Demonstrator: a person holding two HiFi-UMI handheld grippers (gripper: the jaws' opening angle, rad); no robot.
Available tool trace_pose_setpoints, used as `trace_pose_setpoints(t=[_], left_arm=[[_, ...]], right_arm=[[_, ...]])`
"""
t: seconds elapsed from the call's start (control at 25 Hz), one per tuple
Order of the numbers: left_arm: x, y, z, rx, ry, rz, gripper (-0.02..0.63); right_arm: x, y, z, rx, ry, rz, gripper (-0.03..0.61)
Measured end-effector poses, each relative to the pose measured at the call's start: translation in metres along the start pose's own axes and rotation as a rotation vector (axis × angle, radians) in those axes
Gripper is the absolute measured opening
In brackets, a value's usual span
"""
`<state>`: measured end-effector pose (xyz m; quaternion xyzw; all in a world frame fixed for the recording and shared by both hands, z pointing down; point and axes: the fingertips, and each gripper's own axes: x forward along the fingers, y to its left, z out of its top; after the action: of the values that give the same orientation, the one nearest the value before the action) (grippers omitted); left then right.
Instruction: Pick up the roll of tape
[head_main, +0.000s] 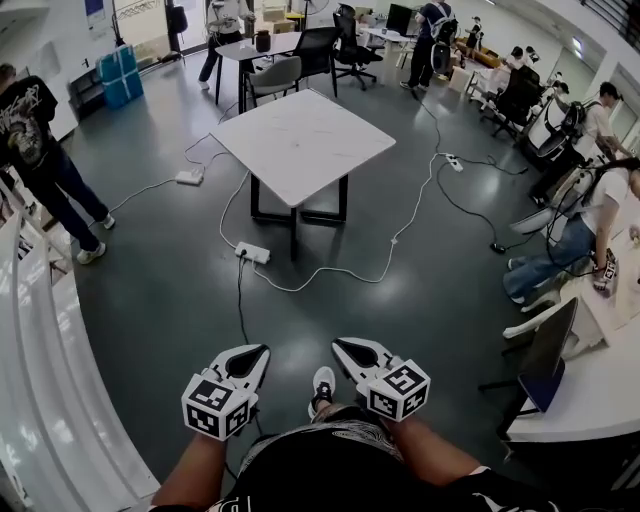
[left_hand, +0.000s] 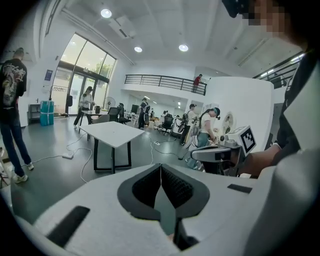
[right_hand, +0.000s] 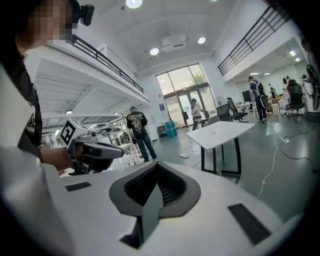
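The left gripper (head_main: 258, 352) and right gripper (head_main: 342, 346) sit side by side, jaws pressed together with nothing in them. The table (head_main: 300, 140) stands far off at 12 o'clock. The tape is too small to pick out.

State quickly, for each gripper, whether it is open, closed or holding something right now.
The white left gripper: closed, fingers together, holding nothing.
The white right gripper: closed, fingers together, holding nothing.
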<state>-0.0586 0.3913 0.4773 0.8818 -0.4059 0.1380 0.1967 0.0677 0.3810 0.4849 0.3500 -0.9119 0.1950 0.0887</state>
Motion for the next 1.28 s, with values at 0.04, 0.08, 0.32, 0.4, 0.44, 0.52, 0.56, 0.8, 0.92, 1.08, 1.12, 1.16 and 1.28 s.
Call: trace_pose_setpoints(t=[0.04, 0.08, 0.32, 0.4, 0.44, 0.52, 0.56, 0.8, 0.92, 1.08, 1.12, 1.16, 1.28], left_arm=[[0.013, 0.002, 0.009, 0.007, 0.003, 0.0, 0.02], [0.026, 0.004, 0.019, 0.013, 0.007, 0.0, 0.02], [0.101, 0.018, 0.064, 0.04, 0.033, -0.017, 0.02], [0.119, 0.023, 0.075, 0.056, 0.039, -0.012, 0.02], [0.127, 0.027, 0.08, 0.061, 0.041, -0.007, 0.02], [0.143, 0.034, 0.087, 0.067, 0.044, 0.001, 0.02], [0.152, 0.038, 0.09, 0.069, 0.046, 0.005, 0.02], [0.185, 0.044, 0.106, 0.074, 0.061, 0.009, 0.02], [0.193, 0.04, 0.112, 0.104, 0.074, 0.002, 0.02], [0.205, 0.049, 0.115, 0.092, 0.077, 0.006, 0.02], [0.208, 0.052, 0.115, 0.086, 0.076, 0.008, 0.02], [0.211, 0.055, 0.115, 0.079, 0.076, 0.009, 0.02], [0.22, 0.066, 0.114, 0.059, 0.074, 0.006, 0.02]], right_arm=[[0.003, -0.013, 0.008, -0.004, -0.007, 0.001, 0.005], [0.006, -0.026, 0.016, -0.003, -0.014, 0.002, 0.005], [0.025, -0.098, 0.046, 0.051, -0.026, 0.014, 0.005], [0.029, -0.118, 0.051, 0.063, -0.025, 0.017, 0.005], [0.032, -0.128, 0.055, 0.067, -0.026, 0.018, 0.005], [0.037, -0.146, 0.061, 0.072, -0.032, 0.022, 0.005], [0.04, -0.153, 0.064, 0.074, -0.035, 0.027, 0.005], [0.053, -0.183, 0.082, 0.052, -0.025, 0.06, 0.005], [0.054, -0.191, 0.09, 0.054, -0.035, 0.06, 0.005], [0.059, -0.201, 0.086, 0.07, -0.027, 0.058, 0.005], [0.061, -0.203, 0.084, 0.073, -0.019, 0.056, 0.005], [0.063, -0.206, 0.082, 0.075, -0.009, 0.054, 0.005], [0.07, -0.214, 0.079, 0.074, 0.011, 0.044, 0.005]])
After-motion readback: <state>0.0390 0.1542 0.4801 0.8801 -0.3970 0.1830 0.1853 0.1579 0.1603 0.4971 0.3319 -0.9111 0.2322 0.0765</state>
